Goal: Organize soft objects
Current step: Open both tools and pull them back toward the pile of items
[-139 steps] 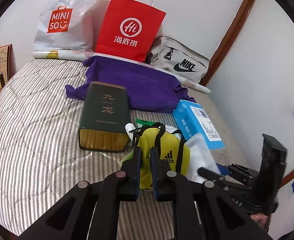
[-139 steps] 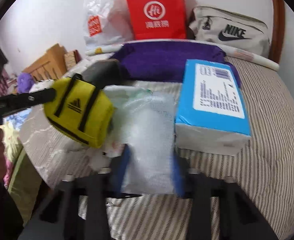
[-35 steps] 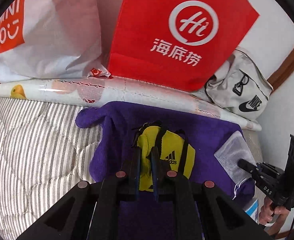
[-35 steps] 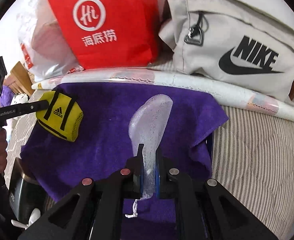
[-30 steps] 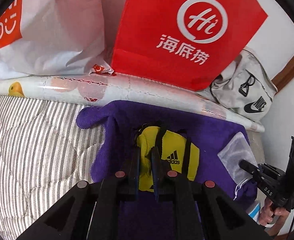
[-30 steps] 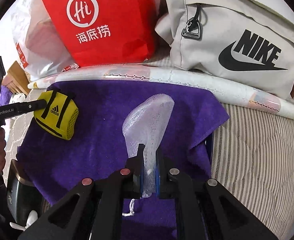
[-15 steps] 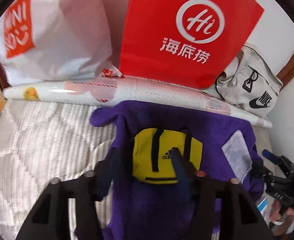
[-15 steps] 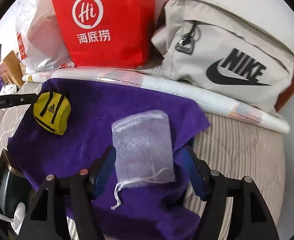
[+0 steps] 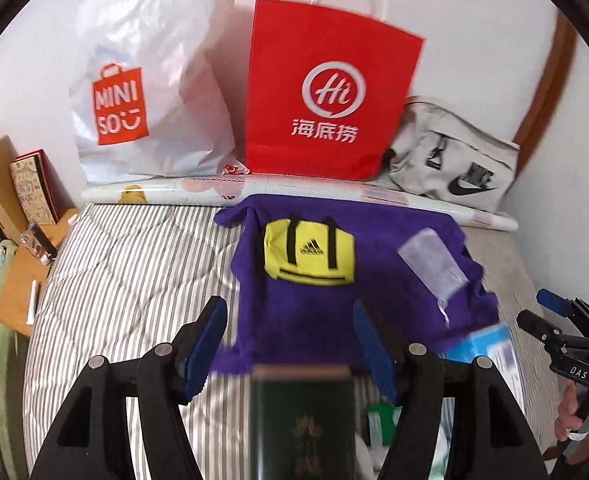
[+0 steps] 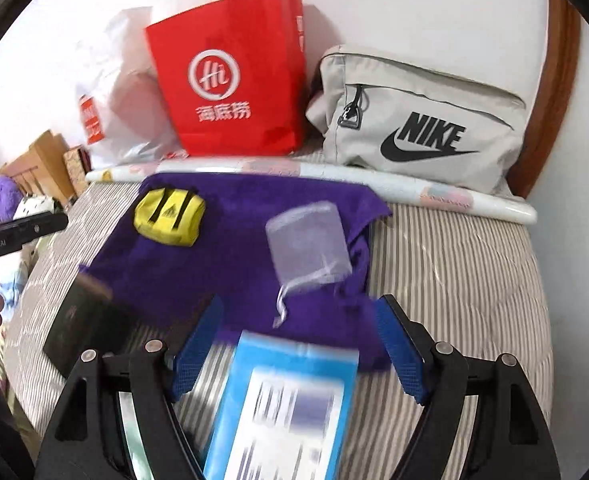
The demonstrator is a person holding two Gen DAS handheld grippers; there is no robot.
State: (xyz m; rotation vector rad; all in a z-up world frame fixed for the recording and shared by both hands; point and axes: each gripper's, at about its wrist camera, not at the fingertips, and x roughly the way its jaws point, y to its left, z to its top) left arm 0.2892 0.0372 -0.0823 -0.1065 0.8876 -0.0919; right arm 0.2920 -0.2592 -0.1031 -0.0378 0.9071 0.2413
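A small yellow Adidas pouch (image 9: 309, 253) lies on a purple towel (image 9: 294, 320) spread on the striped bed; it also shows in the right wrist view (image 10: 170, 216). A translucent mesh drawstring bag (image 9: 432, 265) lies on the towel's right side, also in the right wrist view (image 10: 308, 248). My left gripper (image 9: 290, 344) is open and empty, pulled back from the pouch. My right gripper (image 10: 300, 344) is open and empty, pulled back from the mesh bag.
A dark green box (image 9: 302, 420) and a blue box (image 10: 282, 412) lie on the bed close under the grippers. A white Miniso bag (image 9: 142, 92), a red paper bag (image 9: 326, 96) and a grey Nike bag (image 10: 418, 128) stand against the wall. A rolled sheet (image 9: 294, 192) lies behind the towel.
Both grippers have opened and let go: the yellow pouch and the mesh bag now lie on the purple towel. Both grippers have drawn back toward the near side of the bed.
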